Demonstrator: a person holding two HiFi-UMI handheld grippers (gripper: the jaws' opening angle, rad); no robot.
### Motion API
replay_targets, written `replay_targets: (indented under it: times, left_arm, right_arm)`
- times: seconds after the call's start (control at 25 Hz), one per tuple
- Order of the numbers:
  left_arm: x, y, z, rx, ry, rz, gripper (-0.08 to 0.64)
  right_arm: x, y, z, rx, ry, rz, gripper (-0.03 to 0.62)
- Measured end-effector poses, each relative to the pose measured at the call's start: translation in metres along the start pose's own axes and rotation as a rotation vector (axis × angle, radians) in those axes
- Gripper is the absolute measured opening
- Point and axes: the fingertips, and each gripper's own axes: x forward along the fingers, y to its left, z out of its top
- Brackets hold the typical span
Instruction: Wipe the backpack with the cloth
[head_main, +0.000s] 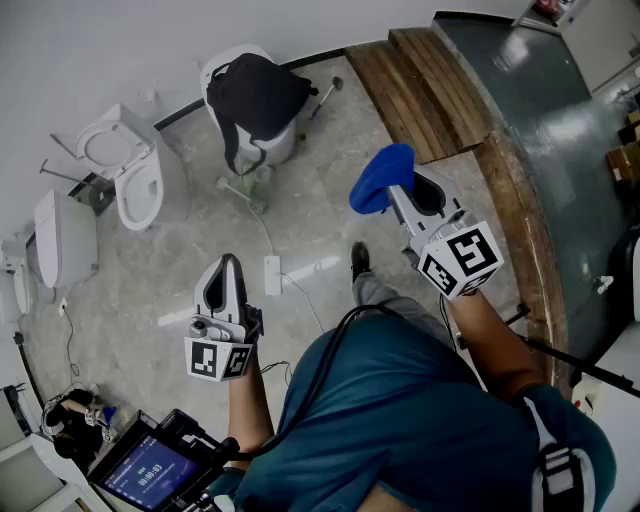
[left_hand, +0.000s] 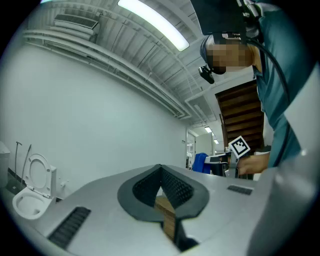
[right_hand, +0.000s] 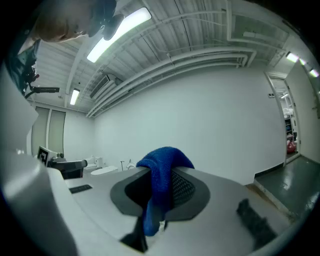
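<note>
A stone-patterned floor (head_main: 320, 150) lies below, with an open white toilet (head_main: 125, 165) at the wall. The black backpack (head_main: 255, 100) sits on another white fixture, well apart from both claws. The right claw (head_main: 400, 195) is clamped on a blue cloth (head_main: 380, 178). The left claw (head_main: 228, 262) is closed and empty.

teal short-sleeved shirt (head_main: 420, 430), grey trousers (head_main: 385, 295), black shoe (head_main: 360, 260), black cable (head_main: 318, 352), marker cubes (head_main: 462, 258) on grey left tool (head_main: 229, 263) and right tool (head_main: 392, 188).
</note>
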Motion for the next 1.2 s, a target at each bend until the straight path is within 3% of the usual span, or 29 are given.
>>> replay_targets:
  times: [0.28, 0.52, 0.8, 1.04, 1.2]
  left_arm:
    - [0.142, 0.055, -0.021, 0.006, 0.044, 0.028, 0.004]
    - [0.212, 0.111, -0.044, 0.015, 0.089, 0.058, 0.005]
    - [0.297, 0.236, -0.081, -0.074, 0.078, 0.06, 0.003]
    - [0.412, 0.35, -0.105, -0.048, 0.143, -0.082, 0.003]
    - [0.465, 0.39, -0.123, -0.04, 0.214, -0.121, 0.004]
  right_arm:
    - [0.14, -0.089, -0.01, -0.016, 0.065, 0.095, 0.058]
    - [0.247, -0.127, -0.033, -0.034, 0.123, 0.143, 0.058]
    - [0.401, -0.158, -0.079, -0.068, 0.209, 0.153, 0.058]
    - [0.541, -0.203, -0.127, 0.015, 0.231, 0.158, 0.058]
    - [0.602, -0.253, -0.198, 0.034, 0.323, 0.107, 0.058]
